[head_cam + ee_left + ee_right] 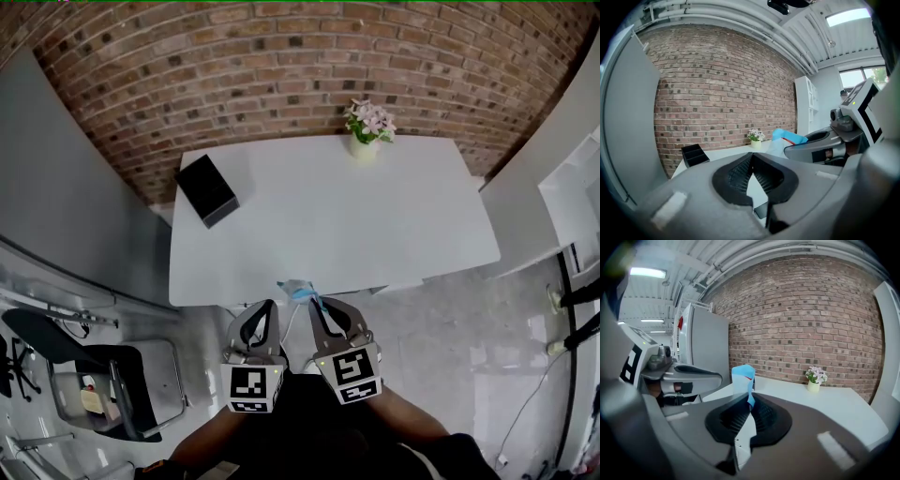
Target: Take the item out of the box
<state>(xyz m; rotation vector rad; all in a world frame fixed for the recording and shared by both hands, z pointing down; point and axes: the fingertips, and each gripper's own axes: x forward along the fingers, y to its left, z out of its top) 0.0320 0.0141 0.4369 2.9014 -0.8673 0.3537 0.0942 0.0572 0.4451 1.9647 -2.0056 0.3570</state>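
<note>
A black open box (207, 189) stands at the white table's (375, 225) back left corner; it also shows in the left gripper view (693, 154). Both grippers hover side by side just off the table's near edge. My right gripper (317, 305) is shut on a light blue packet with a red mark (298, 289), which sticks up past its jaw tips (743, 380). The packet also shows in the left gripper view (787, 138). My left gripper (267, 309) is shut, its jaw tips meeting with nothing between them (752, 157).
A small vase of pink flowers (367, 127) sits at the table's back edge against the brick wall. A black chair (94, 375) stands on the floor at lower left. White cabinets (572, 197) stand to the right.
</note>
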